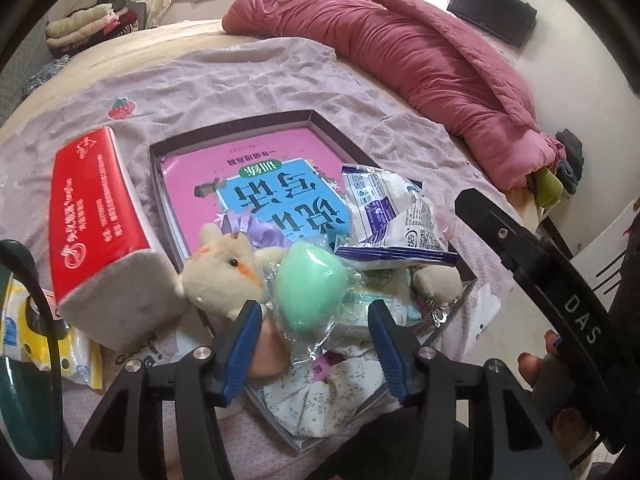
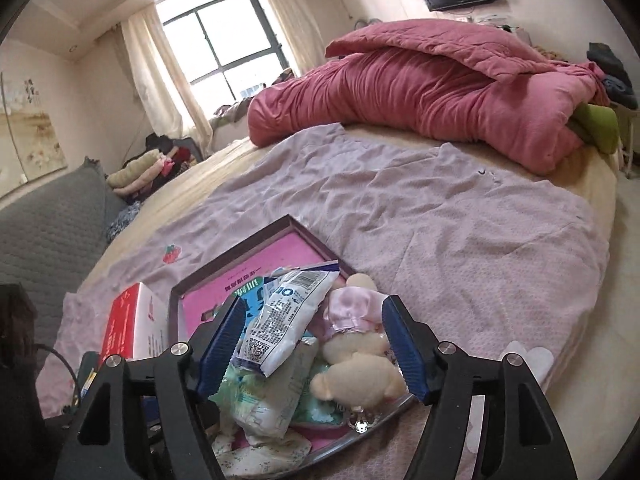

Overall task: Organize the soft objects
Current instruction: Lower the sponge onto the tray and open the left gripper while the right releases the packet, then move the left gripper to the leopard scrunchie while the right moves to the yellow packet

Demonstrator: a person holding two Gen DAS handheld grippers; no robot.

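A pink quilt (image 2: 420, 92) lies bunched at the bed's (image 2: 596, 184) far side. Near, on a lilac sheet (image 2: 440, 240), a shallow box (image 1: 320, 118) holds a book (image 1: 260, 184), plush toy (image 1: 224, 276), white packet (image 1: 384, 212) and green sponge (image 1: 310, 292). A red tissue pack (image 1: 96, 208) sits left of it. Both the left gripper (image 1: 316, 320) and the right gripper (image 2: 312, 340) are released, gripping nothing.

I can't read the pink book (image 1: 256, 168) cover — toys bury its six-o'clock half; yellow packet (image 1: 24, 340) cropped at nine.
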